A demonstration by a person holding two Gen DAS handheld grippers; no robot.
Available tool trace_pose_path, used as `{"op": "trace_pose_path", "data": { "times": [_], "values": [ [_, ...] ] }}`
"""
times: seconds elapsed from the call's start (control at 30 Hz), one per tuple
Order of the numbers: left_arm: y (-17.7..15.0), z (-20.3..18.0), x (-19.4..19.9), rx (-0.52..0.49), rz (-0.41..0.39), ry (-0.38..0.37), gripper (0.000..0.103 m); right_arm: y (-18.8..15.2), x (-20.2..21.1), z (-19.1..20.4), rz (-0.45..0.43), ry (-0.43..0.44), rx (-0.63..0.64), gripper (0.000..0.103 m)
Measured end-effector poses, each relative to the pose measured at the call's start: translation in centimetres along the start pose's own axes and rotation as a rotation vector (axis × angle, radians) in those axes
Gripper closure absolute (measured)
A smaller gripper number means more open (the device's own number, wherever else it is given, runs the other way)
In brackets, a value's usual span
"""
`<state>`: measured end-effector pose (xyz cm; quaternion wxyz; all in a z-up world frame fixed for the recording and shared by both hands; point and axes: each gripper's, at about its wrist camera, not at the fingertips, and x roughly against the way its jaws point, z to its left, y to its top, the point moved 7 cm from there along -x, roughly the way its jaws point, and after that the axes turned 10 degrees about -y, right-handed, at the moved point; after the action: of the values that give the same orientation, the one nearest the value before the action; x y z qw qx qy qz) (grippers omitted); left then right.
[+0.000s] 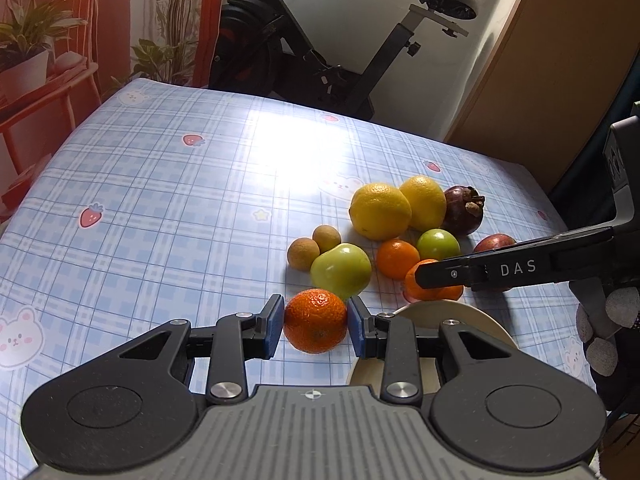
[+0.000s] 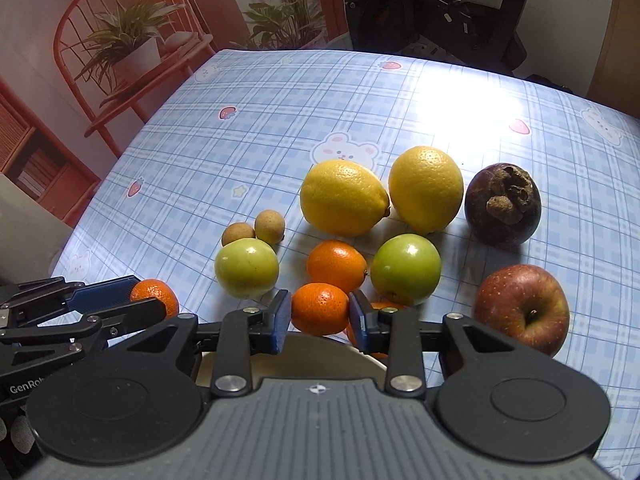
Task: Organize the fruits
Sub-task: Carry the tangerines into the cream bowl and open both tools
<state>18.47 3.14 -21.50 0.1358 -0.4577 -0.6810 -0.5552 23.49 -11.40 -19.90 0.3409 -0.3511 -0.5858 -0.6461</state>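
Note:
My left gripper (image 1: pixel 316 322) is shut on a mandarin (image 1: pixel 315 320), held just above the tablecloth beside a pale plate (image 1: pixel 460 314). My right gripper (image 2: pixel 320 316) is shut on another mandarin (image 2: pixel 320 307), over the plate's far rim (image 2: pixel 304 354). On the cloth lie two lemons (image 2: pixel 344 197), two green apples (image 2: pixel 247 267), one more mandarin (image 2: pixel 337 266), two longans (image 2: pixel 270 227), a mangosteen (image 2: pixel 503 205) and a red apple (image 2: pixel 524 307). A further orange fruit (image 2: pixel 382 306) shows partly behind the right finger. The left gripper also shows in the right wrist view (image 2: pixel 132 298).
The table carries a blue plaid cloth (image 1: pixel 160 208) with strawberry and bear prints. An exercise bike (image 1: pixel 304 40) stands behind the far edge, a red chair with potted plants (image 2: pixel 132 48) at the left, and a brown cabinet (image 1: pixel 560 72) at the right.

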Motion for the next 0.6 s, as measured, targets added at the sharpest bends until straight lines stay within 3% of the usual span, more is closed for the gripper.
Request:
{"op": "trace_pose_path", "data": {
  "times": [0.33, 0.6],
  "values": [
    [-0.4, -1.8, 0.2, -0.025, 0.006, -0.044, 0.067, -1.9, 2.1, -0.9, -0.030, 0.047, -0.015, 0.069],
    [-1.7, -4.4, -1.8, -0.076, 0.054, -0.087, 0.067, -4.0, 2.1, -2.8, 0.005, 0.065, -0.069, 0.069]
  ]
}}
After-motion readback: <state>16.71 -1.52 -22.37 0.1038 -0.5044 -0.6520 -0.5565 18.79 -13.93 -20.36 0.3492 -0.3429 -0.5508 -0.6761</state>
